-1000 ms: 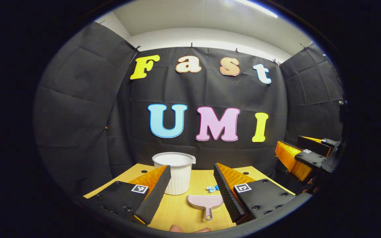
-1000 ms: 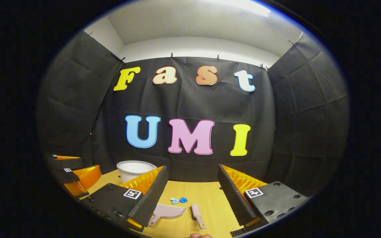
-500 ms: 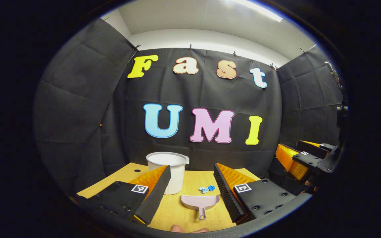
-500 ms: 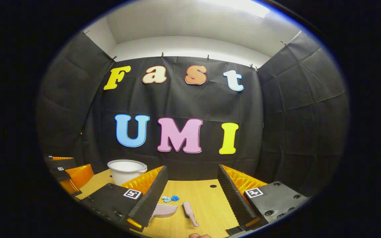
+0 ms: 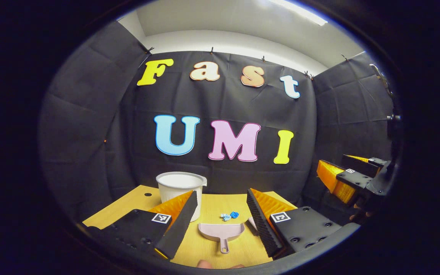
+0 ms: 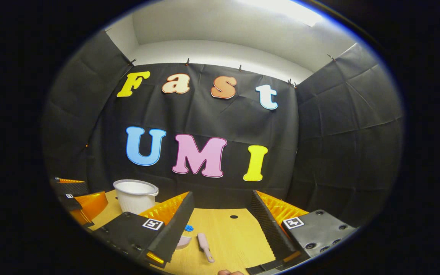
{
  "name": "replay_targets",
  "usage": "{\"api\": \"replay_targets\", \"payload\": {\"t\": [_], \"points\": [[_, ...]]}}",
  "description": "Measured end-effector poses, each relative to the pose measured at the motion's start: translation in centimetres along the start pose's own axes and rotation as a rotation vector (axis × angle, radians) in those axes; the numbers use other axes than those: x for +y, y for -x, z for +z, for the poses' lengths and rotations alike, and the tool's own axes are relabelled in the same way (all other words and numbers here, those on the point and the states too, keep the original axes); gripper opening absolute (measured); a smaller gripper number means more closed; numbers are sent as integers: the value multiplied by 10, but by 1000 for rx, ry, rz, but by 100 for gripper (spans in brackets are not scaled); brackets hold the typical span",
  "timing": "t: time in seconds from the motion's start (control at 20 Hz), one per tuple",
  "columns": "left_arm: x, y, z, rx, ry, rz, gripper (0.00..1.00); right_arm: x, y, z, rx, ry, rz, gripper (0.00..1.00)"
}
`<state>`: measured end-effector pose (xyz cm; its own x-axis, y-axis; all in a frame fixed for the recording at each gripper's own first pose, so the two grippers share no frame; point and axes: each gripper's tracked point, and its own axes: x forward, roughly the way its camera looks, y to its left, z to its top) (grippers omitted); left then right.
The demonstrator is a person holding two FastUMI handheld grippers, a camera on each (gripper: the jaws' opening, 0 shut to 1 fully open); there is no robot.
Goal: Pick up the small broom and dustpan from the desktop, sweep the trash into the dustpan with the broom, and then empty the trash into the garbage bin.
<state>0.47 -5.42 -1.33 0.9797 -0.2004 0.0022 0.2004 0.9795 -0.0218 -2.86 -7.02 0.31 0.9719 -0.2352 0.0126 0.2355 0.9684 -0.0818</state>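
A pale pink dustpan (image 5: 220,231) lies flat on the wooden table (image 5: 128,203), handle toward me, and appears below and between the fingers of my left gripper (image 5: 221,191), which is open and holds nothing. Blue trash scraps (image 5: 230,215) lie just behind the pan. A sliver of the pink broom (image 5: 251,223) peeks out beside the gripper's right finger. In the right gripper view the small broom (image 6: 205,246) lies on the table, low and left of centre, below my open right gripper (image 6: 222,193). The dustpan (image 6: 184,241) and trash (image 6: 188,228) are partly hidden by its left finger.
A white ribbed garbage bin (image 5: 179,189) stands at the table's back left, also seen as the bin (image 6: 136,194) in the right gripper view. The right gripper (image 5: 351,176) hangs off the table's right side; the left gripper (image 6: 79,199) is at far left. A small hole (image 6: 234,216) marks the tabletop.
Both views have swung rightward: the bin, dustpan, trash and broom slid left in each. The dustpan now sits centred between my left fingers. Neither gripper has taken hold of anything.
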Motion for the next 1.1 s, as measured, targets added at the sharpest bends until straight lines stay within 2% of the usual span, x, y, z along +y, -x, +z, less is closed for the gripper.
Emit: {"api": "replay_targets", "payload": {"t": [0.1, 0.15, 0.2, 0.3, 0.35, 0.4, 0.5, 0.55, 0.75, 0.8, 0.9, 1.0, 1.1], "points": [[-3, -5, -1, 11, -14, 0, 78, 5, -8, -6, 22, -9, 12, 97], [-6, -6, 2, 1, -23, -9, 77, 5, -12, -4, 15, -9, 9, 92], [-9, -9, 4, -9, -31, -22, 77, 5, -15, -5, 14, -4, 9, 97], [-10, -20, 1, 4, -38, -16, 76, 11, -20, -9, 16, 21, 32, 97], [-11, -26, -3, 19, -30, -12, 77, 11, -24, -13, 18, 38, 42, 92], [-14, -32, -4, 21, -14, -18, 77, 9, -29, -13, 6, 54, 47, 98], [-19, -48, -6, 36, 9, -22, 77, 9, -43, -13, -11, 81, 66, 96], [-15, -57, -15, 60, 16, -4, 77, 9, -52, -19, -6, 90, 79, 99], [-8, -92, -51, 177, 104, 18, 77, -1, -82, -52, 48, 114, 118, 96], [-6, -101, -66, 220, 101, 17, 77, -4, -89, -62, 68, 116, 122, 99], [-2, -115, -110, 341, 94, 28, 77, -8, -103, -88, 121, 119, 136, 99], [-9, -126, -146, 464, 122, 15, 77, -1, -114, -109, 155, 131, 182, 99], [-19, -128, -195, 661, 157, 15, 79, 5, -124, -124, 162, 158, 231, 99]]}}
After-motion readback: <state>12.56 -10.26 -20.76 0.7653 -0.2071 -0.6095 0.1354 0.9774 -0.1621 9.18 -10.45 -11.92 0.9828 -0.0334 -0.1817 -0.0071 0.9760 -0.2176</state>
